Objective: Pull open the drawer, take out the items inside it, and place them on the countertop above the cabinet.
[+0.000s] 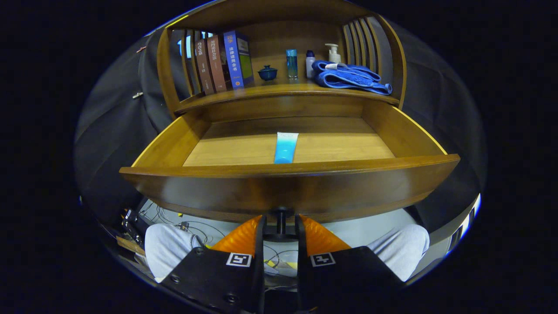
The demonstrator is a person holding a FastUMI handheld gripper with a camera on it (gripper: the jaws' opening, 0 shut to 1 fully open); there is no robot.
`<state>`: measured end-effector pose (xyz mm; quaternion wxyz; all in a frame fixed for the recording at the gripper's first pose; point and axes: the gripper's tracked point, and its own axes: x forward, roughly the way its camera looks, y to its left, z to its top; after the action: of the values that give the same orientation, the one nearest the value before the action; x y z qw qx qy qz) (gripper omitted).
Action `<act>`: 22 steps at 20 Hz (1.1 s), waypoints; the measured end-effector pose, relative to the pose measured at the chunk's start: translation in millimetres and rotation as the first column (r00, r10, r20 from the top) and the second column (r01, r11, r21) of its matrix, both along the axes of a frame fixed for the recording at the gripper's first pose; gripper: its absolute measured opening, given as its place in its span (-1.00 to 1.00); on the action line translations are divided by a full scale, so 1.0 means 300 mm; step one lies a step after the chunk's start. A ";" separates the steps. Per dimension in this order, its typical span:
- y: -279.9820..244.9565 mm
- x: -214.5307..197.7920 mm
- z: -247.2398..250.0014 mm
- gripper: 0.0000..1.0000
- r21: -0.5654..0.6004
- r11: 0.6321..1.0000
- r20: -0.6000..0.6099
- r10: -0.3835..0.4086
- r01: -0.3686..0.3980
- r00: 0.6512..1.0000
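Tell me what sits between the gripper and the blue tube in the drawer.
In the gripper view, the drawer's front panel and its dark knob lie between the gripper, whose fingers flank the knob, and the blue tube.

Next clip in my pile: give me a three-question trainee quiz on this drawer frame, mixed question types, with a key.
1. True or false: the drawer is pulled open.
2. Multiple choice: what lies inside the drawer? A) a folded towel B) a blue tube C) a book
3. Short answer: what are the fingers of the hand-held gripper at?

Key
1. True: its wooden floor is exposed.
2. B: the blue tube lies alone on the drawer floor, beyond the front panel. The blue towel and books sit on the countertop above.
3. They sit close on either side of the dark drawer knob under the front panel; whether both press on it is unclear.
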<state>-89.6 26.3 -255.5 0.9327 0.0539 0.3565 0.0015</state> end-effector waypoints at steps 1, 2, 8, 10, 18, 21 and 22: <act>0.000 0.000 0.002 -0.28 0.003 1.000 -0.001 0.000 0.000 1.000; -0.004 -0.007 0.007 -0.25 0.007 1.000 -0.005 -0.006 0.006 1.000; -0.016 -0.052 0.075 1.00 0.018 0.998 -0.008 -0.063 0.063 0.998; -0.023 -0.052 0.171 1.00 0.010 0.997 0.038 -0.072 0.072 0.997; -0.028 0.202 0.446 0.99 0.022 0.998 0.113 -0.061 0.059 0.992; -0.039 0.348 0.399 1.00 0.004 0.998 0.030 -0.060 0.060 0.998; -0.037 0.385 0.376 1.00 -0.006 0.999 -0.007 -0.054 0.054 0.999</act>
<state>25.9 15.1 -142.7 0.9314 0.0607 0.3581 -0.0248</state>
